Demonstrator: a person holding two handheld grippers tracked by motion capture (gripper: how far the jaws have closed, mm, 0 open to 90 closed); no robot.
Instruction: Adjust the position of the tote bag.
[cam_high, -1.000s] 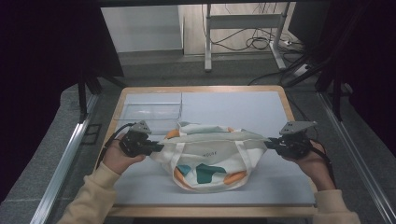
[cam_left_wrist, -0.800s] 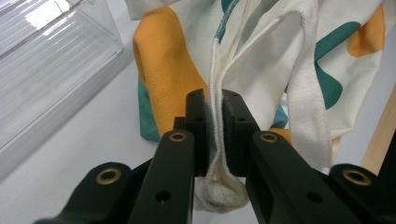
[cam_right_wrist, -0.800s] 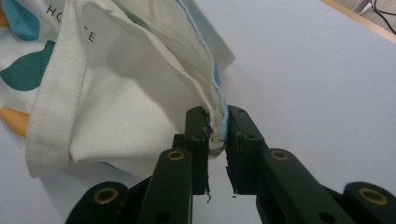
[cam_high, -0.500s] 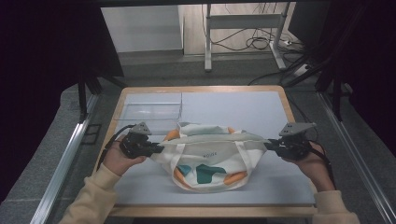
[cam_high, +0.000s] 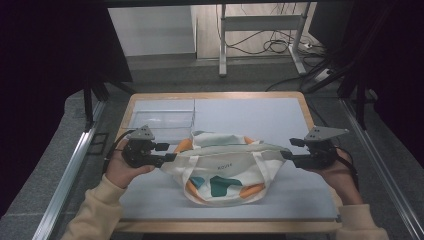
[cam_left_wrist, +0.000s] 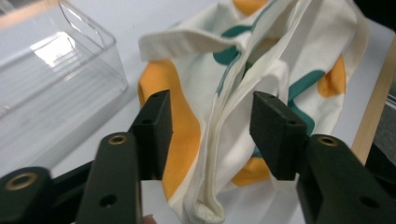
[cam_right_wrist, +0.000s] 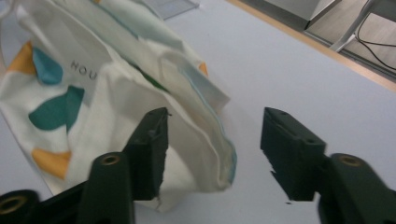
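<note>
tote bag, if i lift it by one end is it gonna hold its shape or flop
The tote bag would probably flop: its cloth already folds and creases between the open left gripper and right gripper. It looks light, with nothing bulging inside. On the smooth table a push would likely bunch it rather than slide it.

The left tool (cam_left_wrist: 210, 135) has just been opening, its jaws apart around the cloth bag's (cam_left_wrist: 243, 84) edge, beside a clear box (cam_left_wrist: 51, 88).
</note>
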